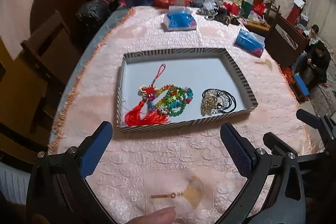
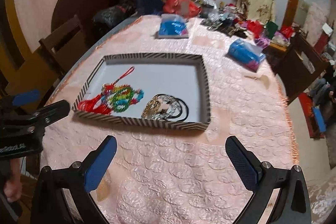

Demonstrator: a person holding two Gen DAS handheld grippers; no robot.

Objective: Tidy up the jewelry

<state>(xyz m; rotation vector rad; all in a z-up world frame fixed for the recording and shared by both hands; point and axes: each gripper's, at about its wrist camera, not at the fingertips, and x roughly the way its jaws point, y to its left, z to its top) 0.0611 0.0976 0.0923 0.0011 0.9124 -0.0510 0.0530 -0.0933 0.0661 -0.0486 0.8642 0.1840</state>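
We hold both grippers, left gripper (image 1: 166, 138) and right gripper (image 2: 171, 152), spread apart and empty; the tray's (image 1: 184, 125) gold tangle (image 1: 208, 103) stays indistinct, blurred.

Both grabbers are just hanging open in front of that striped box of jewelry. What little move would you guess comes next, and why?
Probably the left gripper eases forward toward the striped tray, because the red tassel and the bright bead bracelets lie tangled together nearest it. Both it and the right gripper are open and empty, short of the tray's near wall, so reaching in comes first.
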